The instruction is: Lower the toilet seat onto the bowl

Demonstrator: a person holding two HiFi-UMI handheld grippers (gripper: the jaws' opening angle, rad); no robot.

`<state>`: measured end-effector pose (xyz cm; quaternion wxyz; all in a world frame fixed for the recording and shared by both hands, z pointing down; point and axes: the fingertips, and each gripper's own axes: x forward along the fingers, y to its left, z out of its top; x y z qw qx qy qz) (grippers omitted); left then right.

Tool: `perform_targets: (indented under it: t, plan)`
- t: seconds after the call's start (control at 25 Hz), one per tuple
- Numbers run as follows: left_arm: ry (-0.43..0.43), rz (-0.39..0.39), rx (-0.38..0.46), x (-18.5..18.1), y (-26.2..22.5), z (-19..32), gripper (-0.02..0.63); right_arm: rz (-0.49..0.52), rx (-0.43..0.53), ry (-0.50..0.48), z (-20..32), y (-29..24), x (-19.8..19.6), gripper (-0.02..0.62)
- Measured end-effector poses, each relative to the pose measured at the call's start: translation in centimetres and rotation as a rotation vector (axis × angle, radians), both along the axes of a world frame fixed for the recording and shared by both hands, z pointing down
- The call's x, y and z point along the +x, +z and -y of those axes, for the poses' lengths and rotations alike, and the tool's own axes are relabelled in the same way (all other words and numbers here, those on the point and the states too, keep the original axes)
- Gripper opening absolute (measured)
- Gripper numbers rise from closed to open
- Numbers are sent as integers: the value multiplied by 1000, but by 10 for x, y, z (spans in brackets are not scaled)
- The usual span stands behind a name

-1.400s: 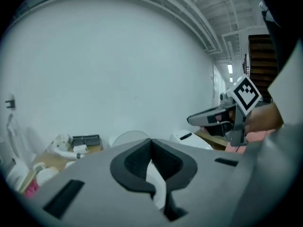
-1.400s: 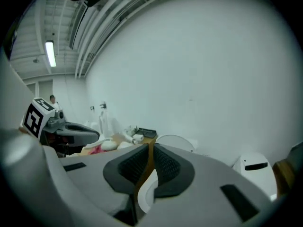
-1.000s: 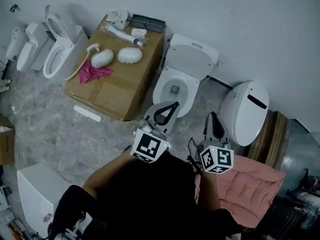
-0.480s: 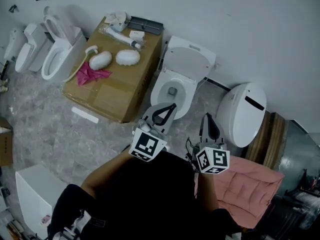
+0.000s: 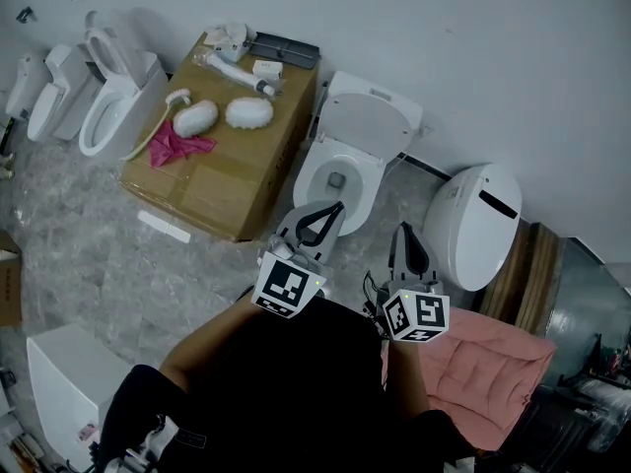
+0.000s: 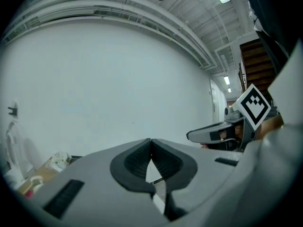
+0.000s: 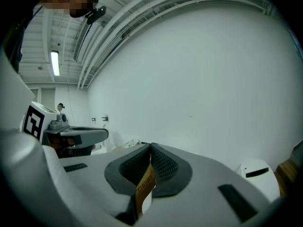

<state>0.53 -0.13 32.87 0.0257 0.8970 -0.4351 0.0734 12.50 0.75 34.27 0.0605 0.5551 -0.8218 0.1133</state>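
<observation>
One cardboard box [image 5: 232, 166] occupies the upper left of the head view; print on the items lying on it is too small to read. Right of it, at upper centre, the toilet seat [image 5: 373, 118] stands raised above the open bowl [image 5: 308, 181]; seat and lid cannot be told apart. Left gripper [image 5: 338, 208]: jaws pressed together, empty, tips overlapping the bowl's front rim in frame. Right gripper [image 5: 404, 233]: jaws pressed together, right of centre. Behind its tips a yellow strip [image 7: 146, 183] bears dark characters, unreadable; whether it is pinched cannot be determined.
</observation>
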Motion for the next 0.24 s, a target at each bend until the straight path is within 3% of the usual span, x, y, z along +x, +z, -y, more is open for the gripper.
perform_targets:
  t: [0.24]
  plan:
    - [-11, -4, 0, -2, -2, -6, 9, -5, 0, -7, -5, -1, -1, 28]
